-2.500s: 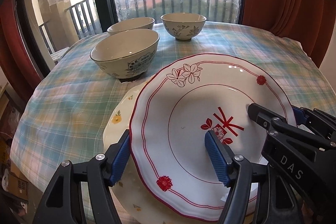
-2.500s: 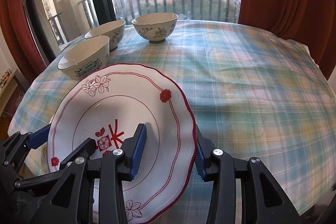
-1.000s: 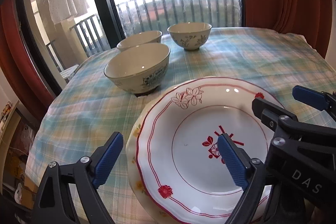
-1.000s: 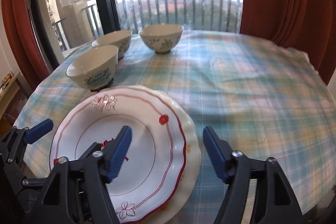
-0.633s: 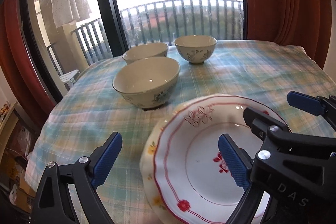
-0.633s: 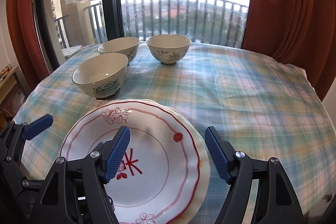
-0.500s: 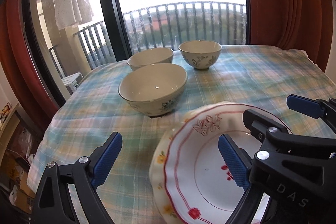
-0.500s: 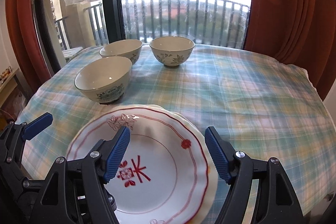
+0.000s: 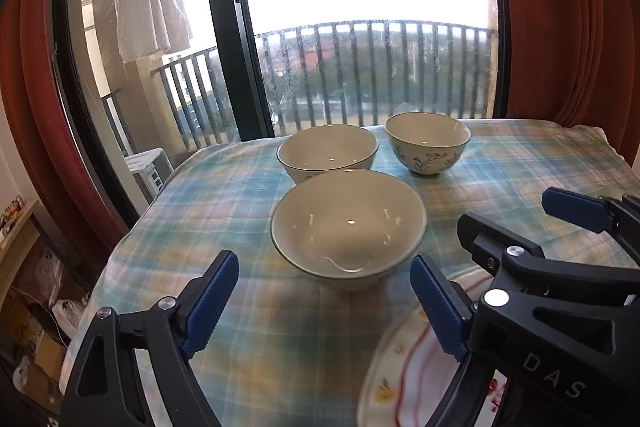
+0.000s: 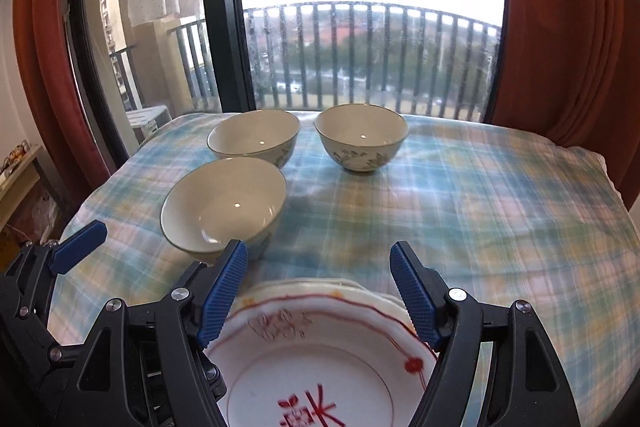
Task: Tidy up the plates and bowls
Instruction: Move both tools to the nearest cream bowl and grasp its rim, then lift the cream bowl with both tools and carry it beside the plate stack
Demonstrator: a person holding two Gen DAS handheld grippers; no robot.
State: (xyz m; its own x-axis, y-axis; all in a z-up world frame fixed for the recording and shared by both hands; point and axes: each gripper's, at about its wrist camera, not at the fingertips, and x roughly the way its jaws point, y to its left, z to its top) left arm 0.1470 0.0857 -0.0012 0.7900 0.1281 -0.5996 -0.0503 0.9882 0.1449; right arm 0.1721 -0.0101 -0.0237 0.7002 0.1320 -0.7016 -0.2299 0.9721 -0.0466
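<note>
Now the red-rimmed plate (image 10: pixel 320 367), clamped by both grippers earlier, is released and lies stacked on a cream plate (image 9: pixel 384 383) with yellow flowers, at the near edge of the table. The left gripper (image 9: pixel 324 303) and the right gripper (image 10: pixel 318 291) are held wide apart and empty, raised above the stack. Three glossy round ceramic bowls are seen beyond on the soft plaid cloth (image 10: pixel 480 195): the near bowl (image 9: pixel 348 227), the back bowl (image 9: pixel 328 151) touching or almost touching it, and the right bowl (image 9: pixel 427 143) apart. Red curtains (image 10: pixel 568 27) frame the balcony railing (image 10: pixel 372 55).
</note>
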